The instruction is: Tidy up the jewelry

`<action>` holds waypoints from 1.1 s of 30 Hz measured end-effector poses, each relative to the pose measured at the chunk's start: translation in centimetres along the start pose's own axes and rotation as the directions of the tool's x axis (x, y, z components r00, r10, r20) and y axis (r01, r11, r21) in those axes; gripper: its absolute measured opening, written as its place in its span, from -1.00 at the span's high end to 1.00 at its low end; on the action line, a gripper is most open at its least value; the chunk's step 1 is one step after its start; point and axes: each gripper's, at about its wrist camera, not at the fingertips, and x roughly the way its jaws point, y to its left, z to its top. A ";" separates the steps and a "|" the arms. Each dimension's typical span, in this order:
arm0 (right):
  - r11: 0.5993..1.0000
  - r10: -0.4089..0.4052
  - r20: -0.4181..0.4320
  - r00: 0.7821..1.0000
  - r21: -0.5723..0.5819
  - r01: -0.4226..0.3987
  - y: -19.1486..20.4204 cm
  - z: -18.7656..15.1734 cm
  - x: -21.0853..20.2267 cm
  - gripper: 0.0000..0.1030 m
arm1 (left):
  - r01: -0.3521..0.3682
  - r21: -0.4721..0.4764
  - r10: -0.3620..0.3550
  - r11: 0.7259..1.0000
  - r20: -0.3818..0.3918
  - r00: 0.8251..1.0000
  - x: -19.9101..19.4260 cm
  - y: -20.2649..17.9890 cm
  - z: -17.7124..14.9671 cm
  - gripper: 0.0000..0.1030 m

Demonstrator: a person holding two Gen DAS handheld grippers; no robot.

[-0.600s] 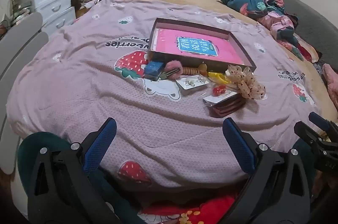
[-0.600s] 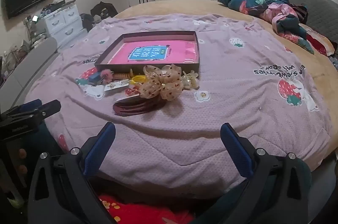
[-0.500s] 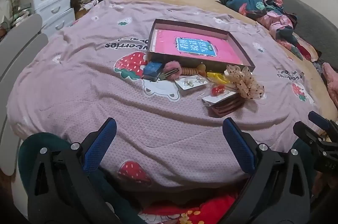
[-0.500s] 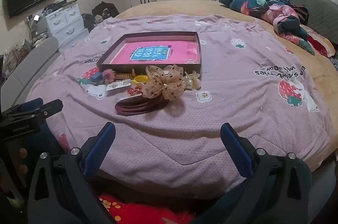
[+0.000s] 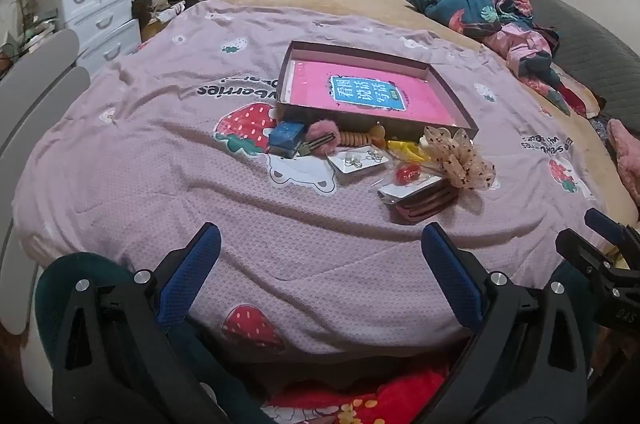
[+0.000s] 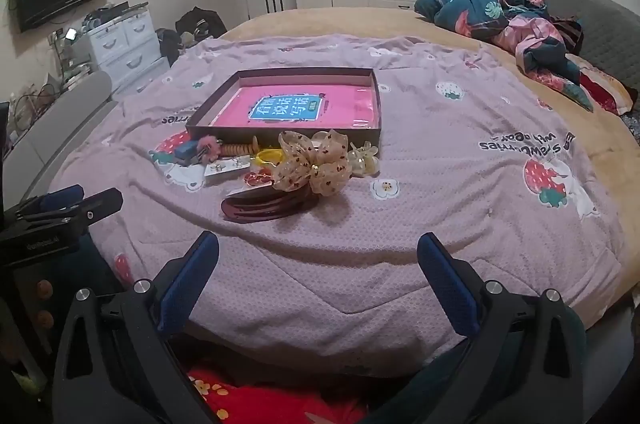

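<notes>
Both claws, left claw [image 5: 320,264] and right claw [image 6: 318,264], hang released and empty short of the jewelry pile [image 6: 296,163], so I judge sorting unstarted; next I reach for the bow [image 6: 314,161] and carry it to the tray [image 6: 378,103].

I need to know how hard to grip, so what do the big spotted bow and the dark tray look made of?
Bow: likely sheer, crisp organza; light passes through its puffed loops. Tray: probably matte cardboard; thin, straight, folded-looking walls.
</notes>
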 end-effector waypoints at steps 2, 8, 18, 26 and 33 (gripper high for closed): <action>1.000 0.001 0.002 1.000 -0.001 -0.001 0.0 0.0 -0.1 -0.92 | 0.003 -0.001 -0.003 1.000 0.001 1.000 -0.1 0.0 0.0 -0.82; 1.000 -0.003 0.007 1.000 -0.006 0.003 0.2 0.1 -0.3 -0.92 | 0.005 0.001 -0.005 1.000 0.007 1.000 -0.3 0.0 0.1 -0.82; 1.000 -0.003 0.011 1.000 -0.007 0.003 0.3 0.1 -0.4 -0.92 | 0.007 0.001 -0.007 1.000 0.012 1.000 -0.5 0.1 0.3 -0.82; 1.000 0.000 0.016 1.000 -0.005 0.000 0.3 0.0 -0.6 -0.92 | 0.008 0.000 -0.008 1.000 0.013 1.000 -0.6 0.1 0.3 -0.82; 1.000 -0.001 0.023 1.000 -0.009 0.001 0.4 0.1 -0.8 -0.92 | 0.006 0.001 -0.006 1.000 0.013 1.000 -0.7 0.1 0.3 -0.82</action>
